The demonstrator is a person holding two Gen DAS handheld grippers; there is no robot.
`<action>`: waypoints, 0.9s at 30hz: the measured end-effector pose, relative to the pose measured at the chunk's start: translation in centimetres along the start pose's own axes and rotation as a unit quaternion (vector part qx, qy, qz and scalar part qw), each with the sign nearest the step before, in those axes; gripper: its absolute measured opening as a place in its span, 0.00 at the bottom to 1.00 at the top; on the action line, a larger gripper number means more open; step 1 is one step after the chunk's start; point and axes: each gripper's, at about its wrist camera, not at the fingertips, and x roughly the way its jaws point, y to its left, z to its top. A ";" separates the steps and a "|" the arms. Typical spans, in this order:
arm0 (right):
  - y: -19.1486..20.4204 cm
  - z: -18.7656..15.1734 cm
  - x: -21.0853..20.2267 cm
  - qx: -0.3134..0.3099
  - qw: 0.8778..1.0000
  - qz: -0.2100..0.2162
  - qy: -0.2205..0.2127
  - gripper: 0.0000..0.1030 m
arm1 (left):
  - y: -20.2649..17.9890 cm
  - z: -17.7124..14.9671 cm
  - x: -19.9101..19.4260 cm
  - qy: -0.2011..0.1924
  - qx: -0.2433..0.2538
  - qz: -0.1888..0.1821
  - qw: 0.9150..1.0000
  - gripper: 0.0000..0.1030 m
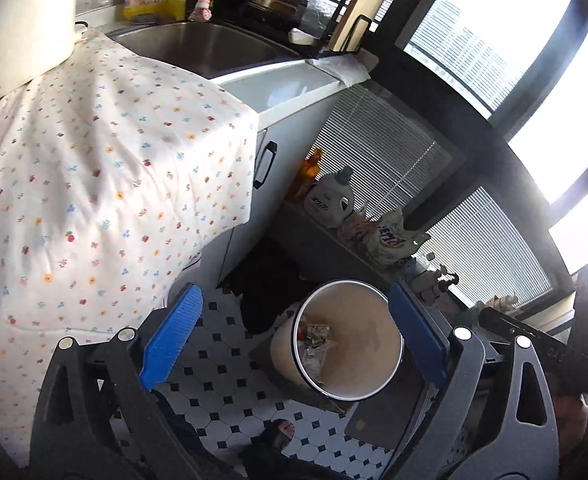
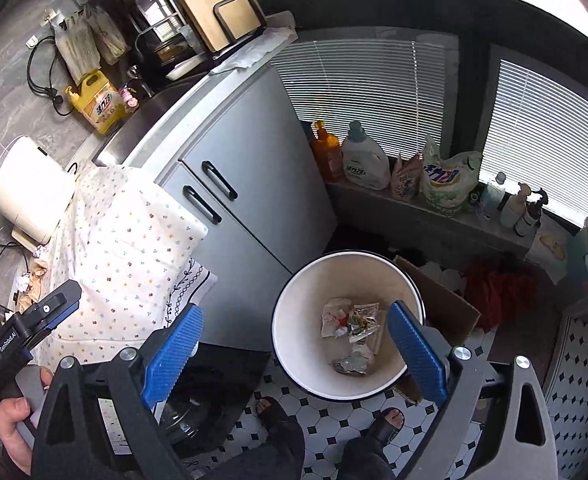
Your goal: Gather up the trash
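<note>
A cream round bin [image 1: 357, 356] with a dark rim stands on the tiled floor below both grippers. Crumpled wrappers and foil [image 2: 353, 328] lie at its bottom, and they also show in the left wrist view as trash [image 1: 313, 340]. My left gripper [image 1: 294, 338] hangs above the bin, open, with nothing between its blue pads. My right gripper [image 2: 294, 350] is over the same bin [image 2: 305, 320], also open and empty. More crumpled paper scraps [image 2: 30, 276] lie on the counter at the far left, beside the floral cloth.
A floral cloth [image 1: 106, 168] drapes the counter next to the sink [image 1: 198, 44] and a grey cabinet [image 2: 254, 208]. Detergent bottles [image 2: 363, 160] line the window sill. A cardboard box [image 2: 449, 304] sits behind the bin. The person's sandalled feet [image 2: 389, 420] stand on the tiles.
</note>
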 end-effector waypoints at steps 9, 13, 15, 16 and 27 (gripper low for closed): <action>11.9 2.1 1.8 -0.081 0.995 0.058 -0.007 0.92 | 9.3 2.3 -7.2 -0.076 -0.055 0.066 0.993 0.94; 17.0 2.4 2.9 -0.112 0.991 0.078 -0.003 0.92 | 13.9 2.8 -9.6 -0.099 -0.089 0.091 0.987 0.94; 19.4 2.5 3.4 -0.126 0.988 0.088 -0.001 0.92 | 16.1 2.8 -10.7 -0.109 -0.105 0.101 0.983 0.94; 20.6 2.5 3.6 -0.133 0.987 0.092 0.000 0.92 | 17.2 2.7 -11.2 -0.113 -0.111 0.105 0.982 0.94; 32.6 1.4 7.1 -0.200 0.972 0.125 0.020 0.92 | 28.0 1.6 -16.0 -0.153 -0.182 0.146 0.960 0.94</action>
